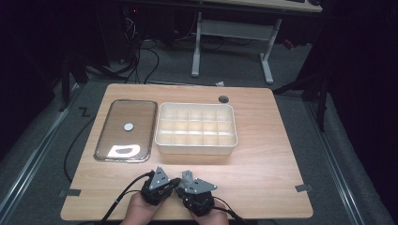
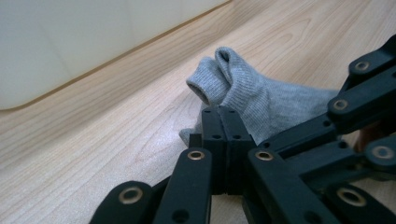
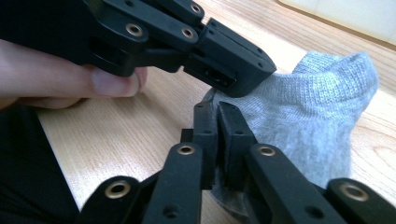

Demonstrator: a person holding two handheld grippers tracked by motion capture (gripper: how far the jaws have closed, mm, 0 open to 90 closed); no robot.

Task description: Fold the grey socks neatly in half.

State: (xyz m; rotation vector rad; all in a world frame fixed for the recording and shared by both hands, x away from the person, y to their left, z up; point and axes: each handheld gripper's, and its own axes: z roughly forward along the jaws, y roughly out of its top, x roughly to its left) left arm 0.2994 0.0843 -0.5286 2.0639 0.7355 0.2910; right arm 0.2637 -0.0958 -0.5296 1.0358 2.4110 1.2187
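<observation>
A grey ankle sock (image 2: 261,98) lies on the wooden table near its front edge, its cuff bunched upward. My left gripper (image 2: 219,112) has its jaws pressed together on the sock's near edge. My right gripper (image 3: 218,109) pinches another fold of the same sock (image 3: 317,107), with grey fabric showing in the narrow slit between its jaws. The left gripper (image 3: 238,79) comes in from the upper left of the right gripper view, its tip on the sock, a person's finger (image 3: 93,81) behind it. From above, both grippers (image 1: 171,183) (image 1: 182,186) meet tip to tip and hide the sock.
A white box (image 1: 196,146) divided into several compartments stands mid-table, just beyond the grippers. To its left lies a clear metal-rimmed tray (image 1: 99,140) with a small white disc (image 1: 128,126) on it. A round cable hole (image 1: 224,99) sits at the far edge.
</observation>
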